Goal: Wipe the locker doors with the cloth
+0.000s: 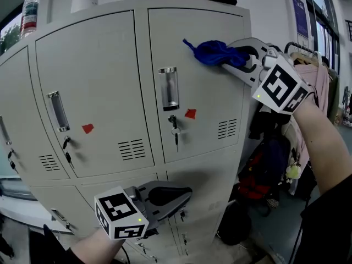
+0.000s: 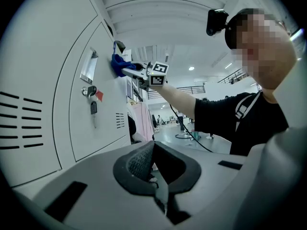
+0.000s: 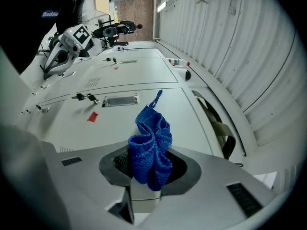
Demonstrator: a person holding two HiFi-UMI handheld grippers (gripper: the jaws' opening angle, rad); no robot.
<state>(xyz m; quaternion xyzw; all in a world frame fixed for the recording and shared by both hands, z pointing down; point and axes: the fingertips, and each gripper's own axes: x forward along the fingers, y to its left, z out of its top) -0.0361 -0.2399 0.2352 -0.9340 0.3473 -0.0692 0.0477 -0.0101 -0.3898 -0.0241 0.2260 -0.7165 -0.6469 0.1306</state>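
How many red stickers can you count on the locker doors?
2: one red sticker on the upper right door, one on the upper middle door. Others may be hidden.

Upper right of frame: the right tool (image 1: 230, 59) clamps a bunched blue cloth (image 1: 213, 51) against the upper locker door (image 1: 206, 92). Lower centre: the left tool (image 1: 181, 194), jaws together, is near a lower door (image 1: 217, 183).

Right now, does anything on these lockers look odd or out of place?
Nothing looks damaged or askew. The only oddities: red scraps stuck on two upper doors, and keys hanging in their locks.
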